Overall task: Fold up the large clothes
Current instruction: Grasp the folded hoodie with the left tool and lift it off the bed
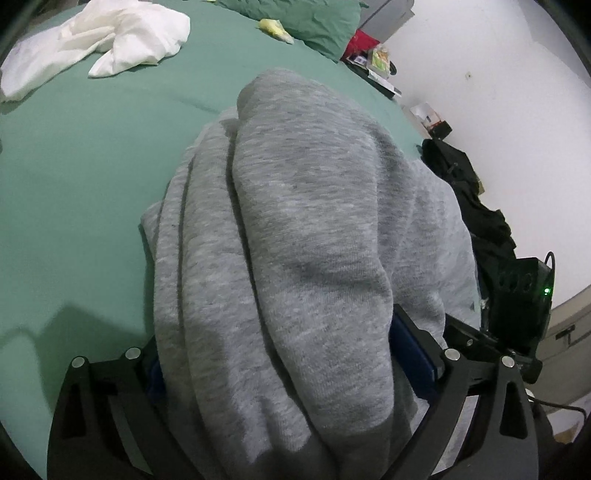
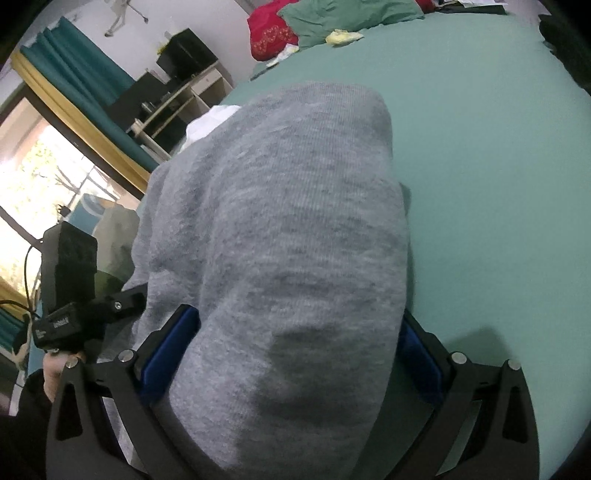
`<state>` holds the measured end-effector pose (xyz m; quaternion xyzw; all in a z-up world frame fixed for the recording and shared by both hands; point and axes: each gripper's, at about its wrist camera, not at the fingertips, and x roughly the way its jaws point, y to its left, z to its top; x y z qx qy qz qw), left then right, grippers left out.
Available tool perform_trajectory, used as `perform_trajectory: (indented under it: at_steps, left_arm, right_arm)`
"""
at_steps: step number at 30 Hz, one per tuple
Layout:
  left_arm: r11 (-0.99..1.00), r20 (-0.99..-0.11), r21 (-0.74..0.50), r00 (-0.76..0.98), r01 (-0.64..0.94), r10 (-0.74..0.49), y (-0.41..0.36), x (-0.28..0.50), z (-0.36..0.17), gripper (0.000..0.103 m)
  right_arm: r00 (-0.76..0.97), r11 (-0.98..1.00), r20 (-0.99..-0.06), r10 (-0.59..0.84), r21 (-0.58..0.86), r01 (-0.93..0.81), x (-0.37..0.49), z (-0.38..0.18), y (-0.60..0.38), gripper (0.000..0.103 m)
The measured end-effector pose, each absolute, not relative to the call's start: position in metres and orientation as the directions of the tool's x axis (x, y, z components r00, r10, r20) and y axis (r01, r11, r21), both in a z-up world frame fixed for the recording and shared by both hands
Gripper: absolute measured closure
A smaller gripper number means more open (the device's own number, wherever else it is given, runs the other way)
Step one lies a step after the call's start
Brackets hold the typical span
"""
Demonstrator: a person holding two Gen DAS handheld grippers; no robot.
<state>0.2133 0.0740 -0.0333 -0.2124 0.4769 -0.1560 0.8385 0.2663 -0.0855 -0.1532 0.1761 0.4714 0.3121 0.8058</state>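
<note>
Grey fleece, a large sweatshirt-like garment (image 1: 295,236), filled the middle of both wrist views, bunched in thick lengthwise folds over a bed covered with a green sheet (image 1: 81,184). The left gripper (image 1: 284,354) had its jaws spread wide, the fabric heaped between its blue pads (image 1: 410,350); whether the pads pressed on the cloth could not be told for certain, though the jaws stood at their widest and looked released. The right gripper (image 2: 291,347) also straddled a fat roll of the same garment, its blue pads (image 2: 170,350) lying against the cloth on both sides; a firm grasp could not be told from the view. A crumpled white cloth (image 1: 96,44) lay well apart at the far left of the bed, near a green pillow (image 1: 314,22) and a small yellow item (image 1: 275,29). A dark garment (image 1: 476,206) lay at the bed's right edge beside a white wall.
</note>
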Motion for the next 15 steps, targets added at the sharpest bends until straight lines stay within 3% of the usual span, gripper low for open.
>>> perform_trajectory:
  at_steps: [2, 3, 7, 10, 15]
  left_arm:
    - [0.868, -0.738, -0.492, 0.498, 0.063, -0.455, 0.068, 0.221, -0.025, 0.013]
    - [0.868, -0.738, -0.491, 0.498, 0.067, -0.456, 0.066, 0.221, -0.023, 0.018]
    - [0.86, -0.728, -0.504, 0.497, 0.076, -0.471, 0.062, 0.218, -0.02, 0.034]
    - [0.867, -0.72, -0.488, 0.514, 0.1, -0.465, 0.057, 0.213, -0.014, 0.042]
    - [0.88, -0.719, -0.458, 0.529, 0.129, -0.451, 0.048, 0.206, -0.001, 0.049]
  right_arm:
    - [0.371, 0.737, -0.637, 0.676, 0.588, -0.334, 0.267, -0.154, -0.086, 0.008]
    - [0.375, 0.732, -0.629, 0.681, 0.596, -0.331, 0.266, -0.154, -0.085, 0.019]
    - [0.396, 0.715, -0.598, 0.697, 0.62, -0.322, 0.256, -0.15, -0.08, 0.035]
    - [0.415, 0.714, -0.586, 0.696, 0.626, -0.315, 0.247, -0.145, -0.079, 0.042]
    - [0.451, 0.74, -0.591, 0.669, 0.591, -0.323, 0.231, -0.13, -0.079, 0.046]
